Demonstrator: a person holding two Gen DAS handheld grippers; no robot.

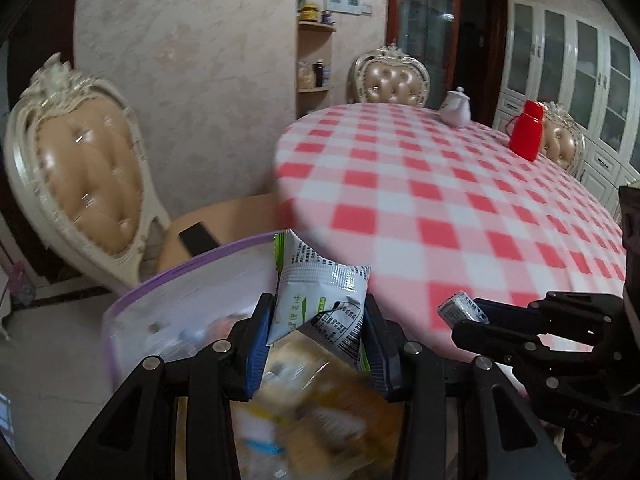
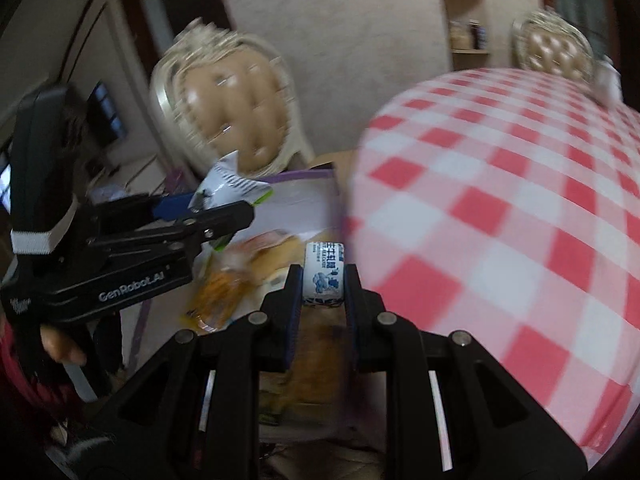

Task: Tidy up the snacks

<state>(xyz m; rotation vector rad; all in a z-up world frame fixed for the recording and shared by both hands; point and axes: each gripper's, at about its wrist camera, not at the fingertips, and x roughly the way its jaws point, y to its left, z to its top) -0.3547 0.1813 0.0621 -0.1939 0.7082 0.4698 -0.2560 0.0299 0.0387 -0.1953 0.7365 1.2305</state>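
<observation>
My left gripper [image 1: 318, 316] is shut on a white and green snack packet [image 1: 320, 296] and holds it over a purple-rimmed box [image 1: 168, 292] with several snacks inside. It also shows in the right wrist view [image 2: 224, 210] with the packet [image 2: 228, 188]. My right gripper [image 2: 323, 280] is shut on a small white and blue candy [image 2: 323, 274], held just beside the table edge above the box [image 2: 304, 196]. It shows at the right of the left wrist view [image 1: 470, 312] with the candy [image 1: 460, 308].
A round table with a red and white check cloth [image 1: 460, 208] fills the right. A white teapot [image 1: 456, 108] and a red flask [image 1: 527, 130] stand at its far side. Cream padded chairs [image 1: 80, 168] stand around it, one just behind the box.
</observation>
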